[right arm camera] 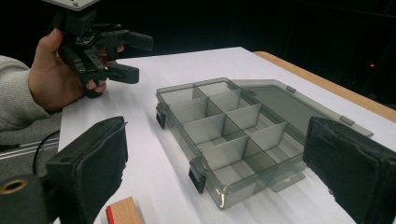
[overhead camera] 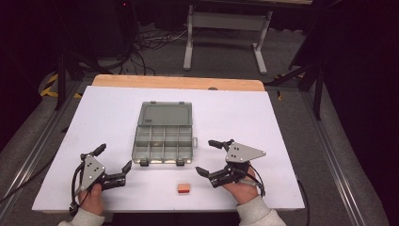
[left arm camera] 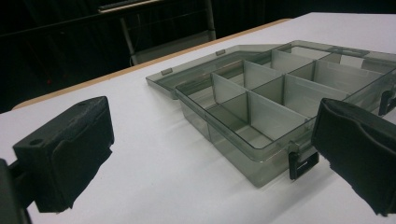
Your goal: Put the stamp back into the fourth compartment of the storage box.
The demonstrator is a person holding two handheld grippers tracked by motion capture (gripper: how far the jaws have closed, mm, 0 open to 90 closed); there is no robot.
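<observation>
While both grippers rest either side of open box (overhead camera: 163, 134), nothing is grasped: left gripper (overhead camera: 112, 164) jaws spread, right gripper (overhead camera: 209, 157) jaws spread. Small block (overhead camera: 183, 189) lies near table (overhead camera: 282, 155) front edge, just before box. Likely start; next move probably needs right gripper over block.

A white table (overhead camera: 108, 117) with a bare wooden strip along its far edge carries an open smoky-grey divided box (overhead camera: 164, 136) at its middle. A small wood block with a red side (overhead camera: 183, 189) lies near the front edge, apart from the box.
</observation>
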